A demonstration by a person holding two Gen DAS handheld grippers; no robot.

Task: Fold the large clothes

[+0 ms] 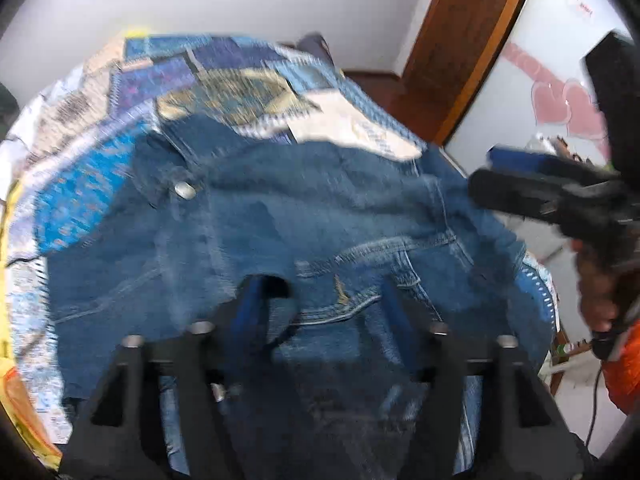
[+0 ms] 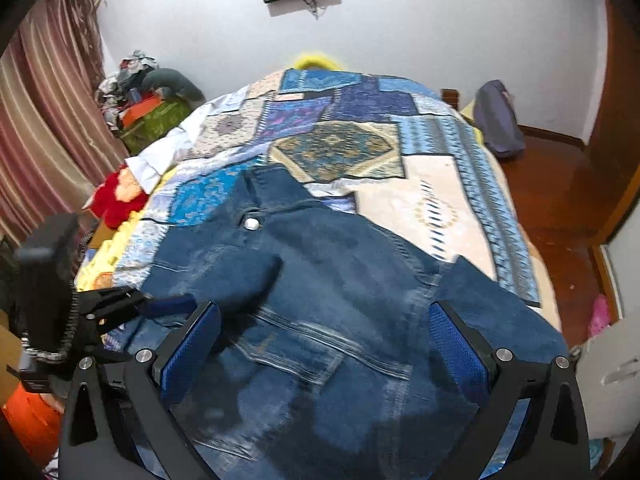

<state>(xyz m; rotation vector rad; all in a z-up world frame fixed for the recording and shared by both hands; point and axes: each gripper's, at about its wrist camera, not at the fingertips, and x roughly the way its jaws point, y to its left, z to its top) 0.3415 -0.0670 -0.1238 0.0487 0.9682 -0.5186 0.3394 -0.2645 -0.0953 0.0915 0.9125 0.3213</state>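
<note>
A pair of blue denim jeans (image 1: 280,216) lies spread on the patchwork bedspread (image 1: 224,80), with the metal waist button (image 1: 185,190) at the upper left. My left gripper (image 1: 320,292) hovers low over the seat and back pocket; its jaws stand apart, with a fold of denim bulging up by the left finger. My right gripper (image 2: 324,332) is open and empty over the same jeans (image 2: 328,280), whose button (image 2: 251,223) shows farther up. Each gripper shows in the other's view: the right one (image 1: 492,188) at the right edge, the left one (image 2: 168,304) at the left.
The bedspread (image 2: 432,200) covers a bed whose right edge drops to a wooden floor (image 2: 560,192). A dark bag (image 2: 498,120) leans at the far right. Piled clothes and boxes (image 2: 140,92) stand by the curtain on the left. A red cloth (image 2: 118,196) lies at the bed's left edge.
</note>
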